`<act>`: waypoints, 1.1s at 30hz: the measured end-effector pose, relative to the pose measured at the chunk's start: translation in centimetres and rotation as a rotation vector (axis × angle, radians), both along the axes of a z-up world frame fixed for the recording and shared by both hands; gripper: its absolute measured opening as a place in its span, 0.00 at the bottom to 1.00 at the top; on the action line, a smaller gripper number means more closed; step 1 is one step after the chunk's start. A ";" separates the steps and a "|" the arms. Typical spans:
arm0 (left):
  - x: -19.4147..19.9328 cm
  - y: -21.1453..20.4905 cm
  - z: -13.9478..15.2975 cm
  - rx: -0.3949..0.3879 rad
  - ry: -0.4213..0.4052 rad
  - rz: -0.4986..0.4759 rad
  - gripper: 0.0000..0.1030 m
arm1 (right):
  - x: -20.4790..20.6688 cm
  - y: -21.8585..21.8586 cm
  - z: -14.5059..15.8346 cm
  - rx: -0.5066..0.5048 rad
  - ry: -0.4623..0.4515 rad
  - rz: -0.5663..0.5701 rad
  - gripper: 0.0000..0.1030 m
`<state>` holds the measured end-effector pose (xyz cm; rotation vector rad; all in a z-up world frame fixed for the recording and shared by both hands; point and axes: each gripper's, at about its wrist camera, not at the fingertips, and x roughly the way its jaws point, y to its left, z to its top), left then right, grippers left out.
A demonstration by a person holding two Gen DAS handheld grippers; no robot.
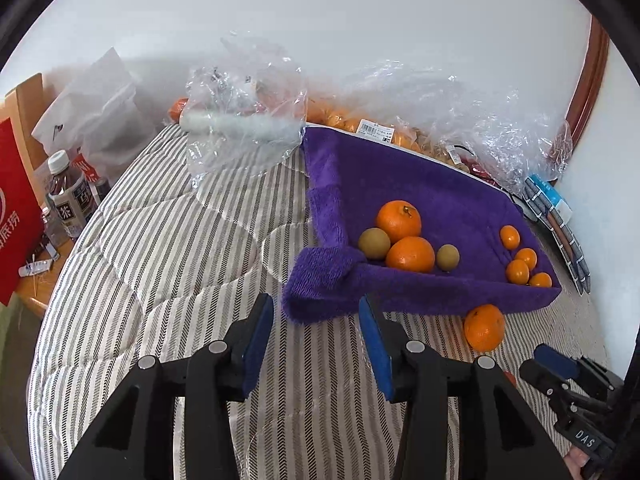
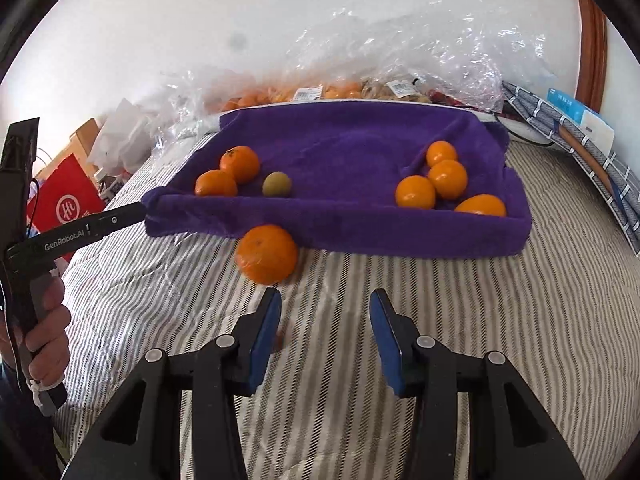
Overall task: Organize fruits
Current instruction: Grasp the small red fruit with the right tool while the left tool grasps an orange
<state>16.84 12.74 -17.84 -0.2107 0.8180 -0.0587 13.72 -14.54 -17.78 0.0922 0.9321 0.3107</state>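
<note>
The purple tray holds two large oranges and two greenish-brown round fruits toward its near left corner, and four small oranges toward its near right corner. One more large orange lies on the striped bedcover just outside the tray's near edge.

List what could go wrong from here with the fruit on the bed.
1. The loose orange lies off the purple towel on the soft striped quilt; a nudge from the open right tool could roll it away.
2. The left tool sits at the towel's rolled edge; snagging it might spill the green fruits and small oranges.
</note>
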 end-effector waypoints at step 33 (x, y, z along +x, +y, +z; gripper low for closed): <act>0.0 -10.6 -1.6 -0.032 0.057 -0.287 0.47 | -1.8 -6.6 -0.7 -0.068 -0.034 -0.110 0.24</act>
